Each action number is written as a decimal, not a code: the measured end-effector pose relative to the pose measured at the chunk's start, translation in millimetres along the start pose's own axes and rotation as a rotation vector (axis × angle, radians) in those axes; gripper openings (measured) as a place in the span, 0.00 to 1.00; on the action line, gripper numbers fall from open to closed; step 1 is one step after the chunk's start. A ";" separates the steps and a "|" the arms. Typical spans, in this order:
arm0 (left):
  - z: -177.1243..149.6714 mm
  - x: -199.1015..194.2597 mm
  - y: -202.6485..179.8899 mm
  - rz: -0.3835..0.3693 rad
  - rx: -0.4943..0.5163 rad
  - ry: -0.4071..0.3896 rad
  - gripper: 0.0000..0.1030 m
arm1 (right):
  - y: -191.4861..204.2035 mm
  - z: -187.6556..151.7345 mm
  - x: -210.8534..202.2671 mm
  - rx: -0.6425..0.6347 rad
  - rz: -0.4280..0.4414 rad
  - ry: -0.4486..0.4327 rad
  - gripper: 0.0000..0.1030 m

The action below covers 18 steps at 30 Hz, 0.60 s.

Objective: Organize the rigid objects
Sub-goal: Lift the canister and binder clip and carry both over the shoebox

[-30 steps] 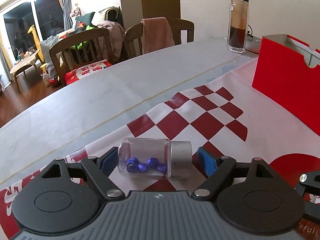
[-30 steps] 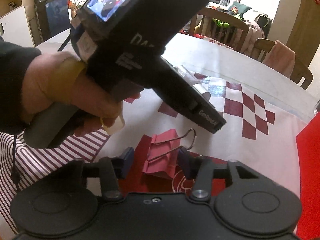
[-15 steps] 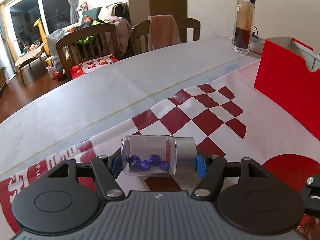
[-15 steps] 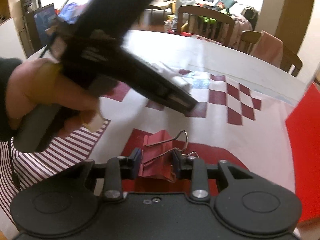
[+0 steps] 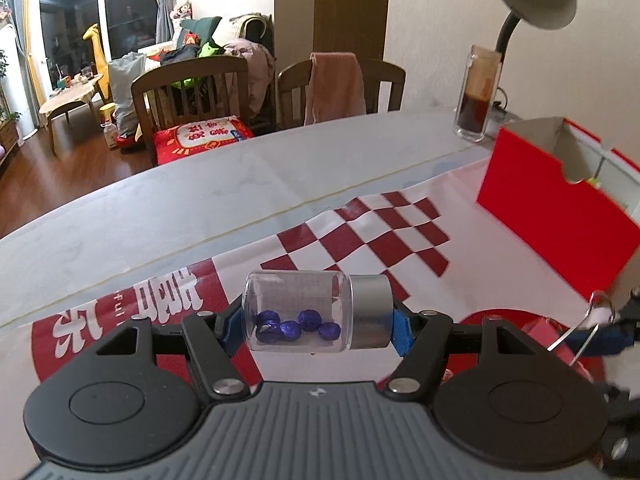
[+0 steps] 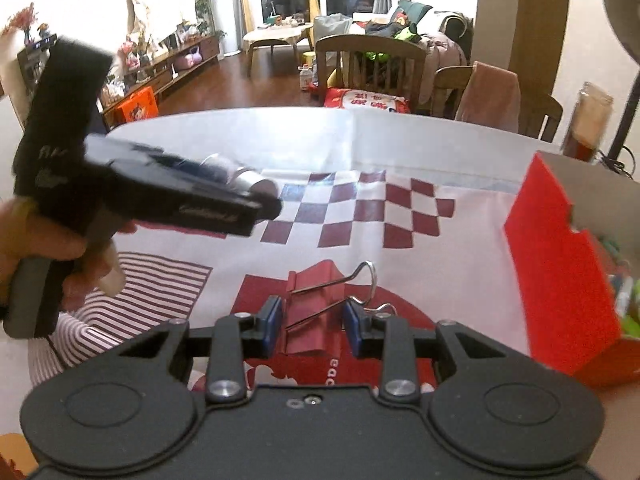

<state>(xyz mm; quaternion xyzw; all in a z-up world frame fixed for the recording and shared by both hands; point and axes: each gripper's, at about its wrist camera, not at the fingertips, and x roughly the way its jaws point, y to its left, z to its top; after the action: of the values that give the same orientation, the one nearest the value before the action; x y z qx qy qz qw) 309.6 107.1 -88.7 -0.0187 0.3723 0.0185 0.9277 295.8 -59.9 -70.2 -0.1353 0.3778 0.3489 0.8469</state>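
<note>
- Nearest to me, my left gripper point(image 5: 316, 322) has its jaws clamped end to end on a small clear vial point(image 5: 298, 312): one blue pad on the glass base, the other on the grey cap point(image 5: 370, 311). The vial lies sideways between them, clear of the cloth, with a few blue foil balls point(image 5: 298, 327) loose inside.
- My right gripper point(image 6: 312, 322) has its jaws pinched on the red binder clip point(image 6: 314, 306), squeezing its folded body from both sides; the wire handles stick up and off to the right. The clip looks lifted off the red patch of the cloth.
- Both sets of jaws have just been closing, each with its object between the pads, and both grips look settled to me.
- Under both lies the red and white checked cloth point(image 5: 360, 236) spread over the bench point(image 5: 200, 200).
- Further off to the right stands the open red box point(image 6: 560, 272), with some colourful items already in it, though I cannot make them out.
- At the far right edge a tall glass of dark liquid point(image 5: 476, 96) stands below a lamp, well apart from my route.
- My judgement: picking is done for these two items; carrying them to the box and letting go is left. No other loose pieces show on the cloth.
</note>
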 end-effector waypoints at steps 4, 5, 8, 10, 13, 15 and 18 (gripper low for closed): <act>1.6 -24.3 -6.8 -0.006 -0.016 -0.010 0.66 | -10.1 4.6 -25.6 0.020 -0.012 -0.015 0.31; 2.9 -29.1 -9.2 -0.007 -0.020 -0.012 0.66 | -14.1 6.2 -31.6 0.029 -0.009 -0.016 0.31; 4.4 -45.8 -14.6 -0.011 -0.034 -0.019 0.66 | -25.2 10.5 -49.8 0.041 -0.013 -0.027 0.31; 6.4 -56.0 -18.2 -0.015 -0.053 -0.020 0.66 | -33.0 13.0 -60.4 0.041 -0.017 -0.036 0.31; 10.3 -70.0 -26.2 -0.008 -0.068 -0.020 0.66 | -47.8 16.8 -75.7 0.041 -0.025 -0.050 0.31; 13.9 -78.1 -34.3 -0.001 -0.060 -0.019 0.66 | -59.1 18.9 -83.9 0.047 -0.029 -0.060 0.31; 20.6 -88.4 -49.4 0.002 -0.046 -0.025 0.66 | -79.5 21.7 -95.4 0.060 -0.026 -0.070 0.31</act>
<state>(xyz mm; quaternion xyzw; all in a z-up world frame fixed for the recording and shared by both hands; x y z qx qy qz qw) 262.4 57.0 -11.7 -0.0396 0.3600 0.0281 0.9317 317.9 -153.1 11.8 -0.1023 0.3563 0.3310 0.8678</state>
